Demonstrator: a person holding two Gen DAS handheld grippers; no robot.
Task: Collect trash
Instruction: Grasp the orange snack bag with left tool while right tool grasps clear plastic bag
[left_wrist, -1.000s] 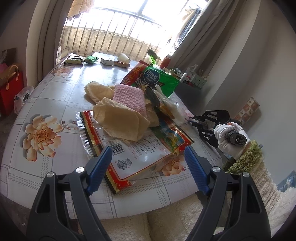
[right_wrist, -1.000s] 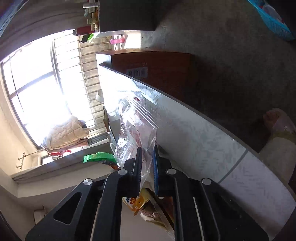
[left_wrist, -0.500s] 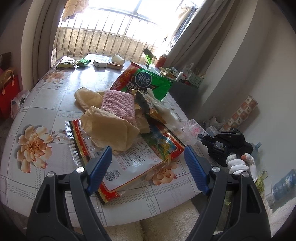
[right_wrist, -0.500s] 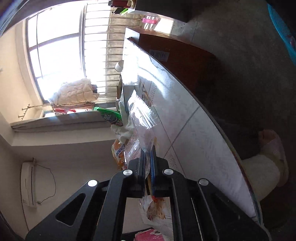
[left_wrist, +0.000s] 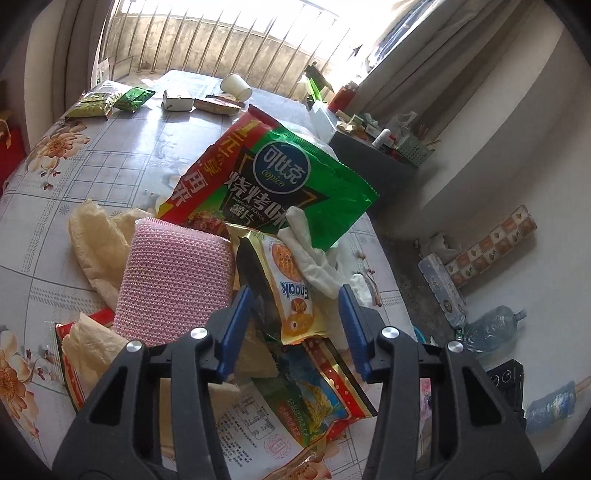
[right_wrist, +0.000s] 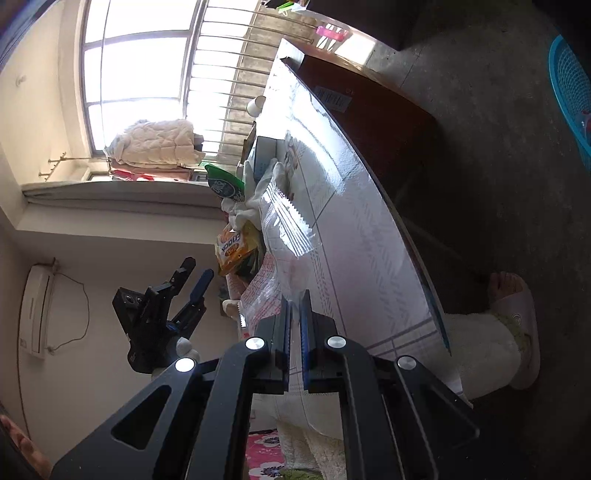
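L gripper (left_wrist: 295, 325) has come fwd over the bench (left_wrist: 110, 162) pile, jaws just closing, half-wide, not gripping; 1 Enaak snack packet (left_wrist: 290, 284) between them; R gripper (right_wrist: 295, 325) stays clamped on 1 clear plastic bag (right_wrist: 284, 225); 1 green chip bag (left_wrist: 291, 184) beyond; 1 pink sponge (left_wrist: 173, 280) just left.

"copico" on the green chip bag (left_wrist: 291, 184), "Enaak" on the yellow snack packet (left_wrist: 291, 291)
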